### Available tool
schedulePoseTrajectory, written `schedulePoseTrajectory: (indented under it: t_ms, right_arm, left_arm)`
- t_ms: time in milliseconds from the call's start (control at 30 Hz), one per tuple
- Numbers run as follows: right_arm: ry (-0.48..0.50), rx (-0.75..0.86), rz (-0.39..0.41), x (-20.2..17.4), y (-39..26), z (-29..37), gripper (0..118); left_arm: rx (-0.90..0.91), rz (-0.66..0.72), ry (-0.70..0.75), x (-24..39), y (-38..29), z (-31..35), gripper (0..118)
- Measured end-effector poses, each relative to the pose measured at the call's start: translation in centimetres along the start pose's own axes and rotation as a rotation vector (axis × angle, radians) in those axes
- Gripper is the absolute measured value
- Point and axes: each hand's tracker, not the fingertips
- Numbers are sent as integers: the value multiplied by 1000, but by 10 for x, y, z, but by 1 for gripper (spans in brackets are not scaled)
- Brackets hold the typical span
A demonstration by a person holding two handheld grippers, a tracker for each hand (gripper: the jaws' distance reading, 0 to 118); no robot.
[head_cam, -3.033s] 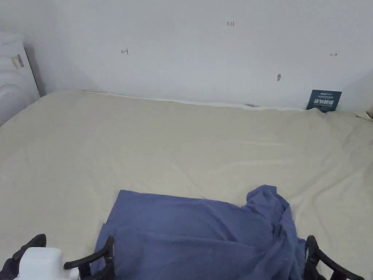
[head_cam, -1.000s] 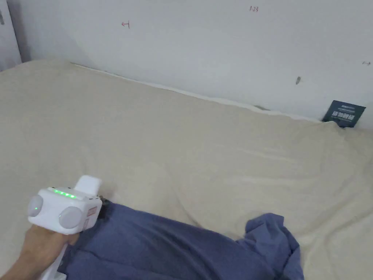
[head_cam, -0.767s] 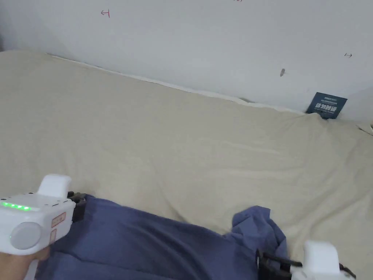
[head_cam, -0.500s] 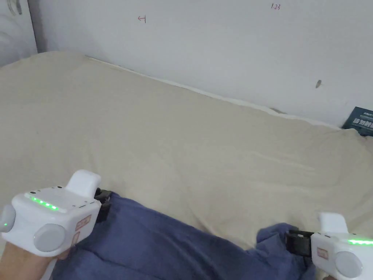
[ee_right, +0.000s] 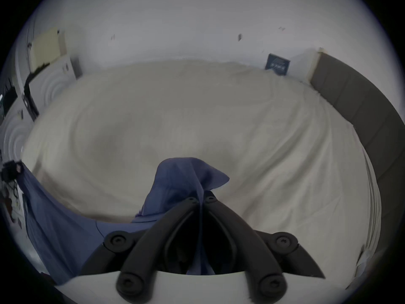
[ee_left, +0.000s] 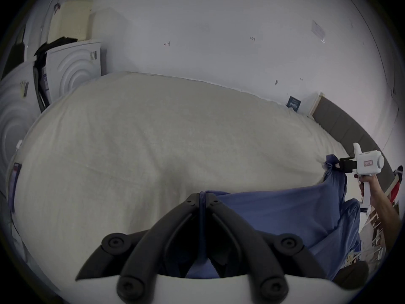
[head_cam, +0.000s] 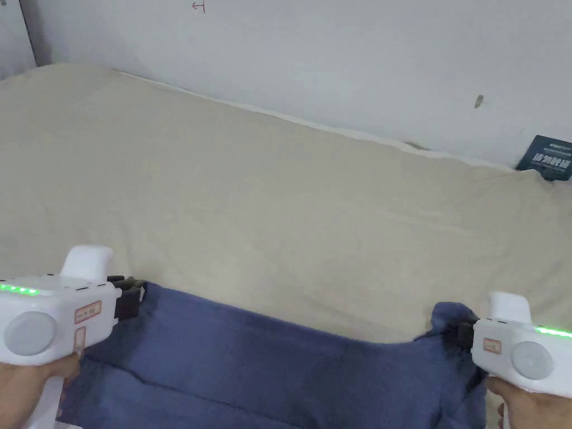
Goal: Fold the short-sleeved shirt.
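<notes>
Blue, soft cloth makes up the shirt (head_cam: 268, 363), which hangs stretched between the two grippers above the near edge of the bed (head_cam: 251, 195). Its top edge sags slightly between them and the rest drops in loose folds below.

The left gripper (ee_left: 202, 195) has its black fingers (ee_left: 188, 203) closed on a thin pinch of the shirt's edge, with the cloth running down between them. The right gripper (ee_right: 201, 195) also has its fingers (ee_right: 190, 200) pressed together on the shirt, and a crumpled peak of cloth stands up just beyond their tips. In the head view both grippers have white, rounded plastic bodies with green lights, each held in a hand (head_cam: 28, 385).

Beyond the fingers, the bed is covered by a cream sheet with shallow wrinkles and soft creases. A plain white wall (head_cam: 335, 56) rises behind it, with a few small marks.

A small dark card (head_cam: 547, 157) leans against the wall at the far right corner of the bed. White appliances (ee_left: 72, 67) with ringed panels stand off to the left, and a dark padded headboard (ee_right: 355, 102) runs along the right side.
</notes>
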Motion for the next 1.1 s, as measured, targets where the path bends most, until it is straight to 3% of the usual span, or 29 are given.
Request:
schedulePoseTrajectory:
  t_ms: [33,100,133,300,467,600,867,1100]
  right_arm:
    - [10,49,10,-4,0,11,1]
    - [-62,131,73,-2,15,24,1]
    - [-38,176,83,-3,19,34,1]
    - [-70,276,73,3,55,55,1]
    - [-56,300,52,15,60,67,1]
    - [-58,326,92,18,24,89,1]
    - [-28,390,55,4,-78,175,1]
    - [-12,262,0,5,-160,140,1]
  left_arm:
    - [7,-10,4,-1,1,-1,3]
    - [38,-100,27,4,10,2,3]
    - [48,-85,22,6,17,5,3]
    - [111,-31,18,3,56,8,3]
    - [135,-74,15,7,63,4,3]
    - [131,-97,8,10,38,18,3]
    - [186,-49,2,15,-34,86,3]
    - [65,-57,61,1,-120,73,3]
